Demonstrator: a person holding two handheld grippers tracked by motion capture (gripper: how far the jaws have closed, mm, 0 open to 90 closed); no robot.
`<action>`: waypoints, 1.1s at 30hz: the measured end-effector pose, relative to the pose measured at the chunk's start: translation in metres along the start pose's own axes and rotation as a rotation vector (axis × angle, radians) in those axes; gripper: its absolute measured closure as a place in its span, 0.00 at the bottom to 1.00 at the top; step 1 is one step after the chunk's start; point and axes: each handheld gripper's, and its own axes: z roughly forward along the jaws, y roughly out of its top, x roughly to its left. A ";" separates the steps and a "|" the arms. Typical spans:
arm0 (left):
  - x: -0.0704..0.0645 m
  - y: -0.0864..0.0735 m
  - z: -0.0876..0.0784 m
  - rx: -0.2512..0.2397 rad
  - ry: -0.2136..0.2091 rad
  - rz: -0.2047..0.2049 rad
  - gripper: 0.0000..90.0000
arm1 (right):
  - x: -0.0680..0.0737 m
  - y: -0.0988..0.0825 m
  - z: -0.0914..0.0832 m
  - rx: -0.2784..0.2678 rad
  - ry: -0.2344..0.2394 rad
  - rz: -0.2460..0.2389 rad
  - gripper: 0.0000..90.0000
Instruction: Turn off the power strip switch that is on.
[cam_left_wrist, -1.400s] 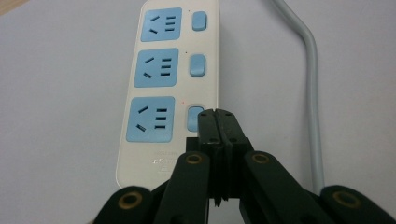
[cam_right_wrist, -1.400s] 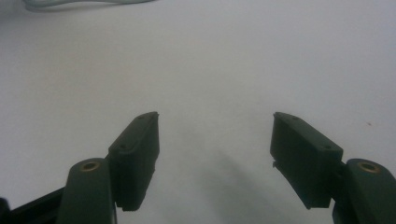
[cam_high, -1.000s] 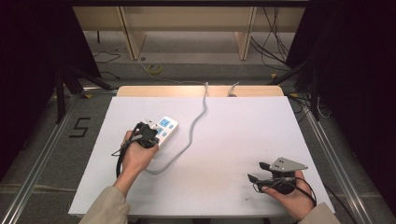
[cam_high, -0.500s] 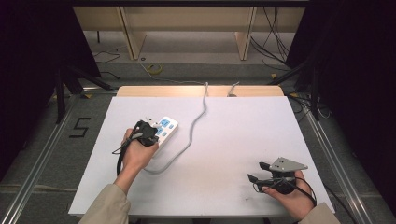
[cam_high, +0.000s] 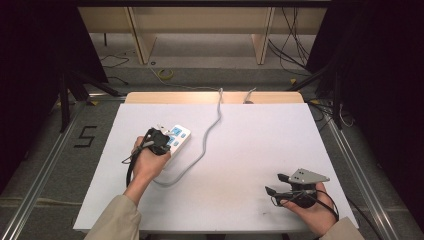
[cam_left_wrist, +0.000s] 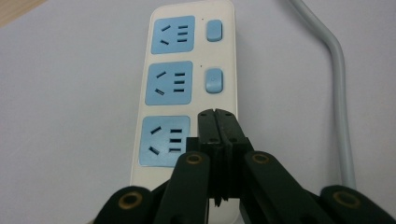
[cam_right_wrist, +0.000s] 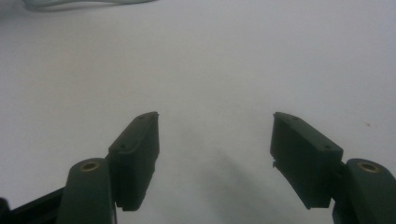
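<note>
White plastic power strip (cam_left_wrist: 189, 93) lay left of centre on the bench (cam_high: 250, 150), long axis running toward the upper right of the high view. The left claw (cam_left_wrist: 215, 114), jaws pressed together, sat over the nearest switch position beside the lowest socket. Grey cable (cam_high: 210, 135) curved alongside. The right claw (cam_right_wrist: 215, 140), jaws apart and empty, rested well apart at lower right.

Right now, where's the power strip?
In the high view the power strip lies on the left half of the white table, under the shut left gripper. Its grey cable runs off toward the far edge.
</note>
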 end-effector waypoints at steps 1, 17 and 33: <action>0.000 0.000 0.000 0.001 -0.001 0.000 1.00 | 0.000 0.000 0.000 0.000 0.000 0.000 0.38; 0.001 0.002 0.005 0.011 -0.005 -0.001 1.00 | 0.000 0.000 0.000 -0.004 0.000 -0.001 0.38; 0.002 0.004 0.012 0.027 -0.009 0.000 1.00 | 0.000 0.000 0.000 -0.003 0.000 0.000 0.37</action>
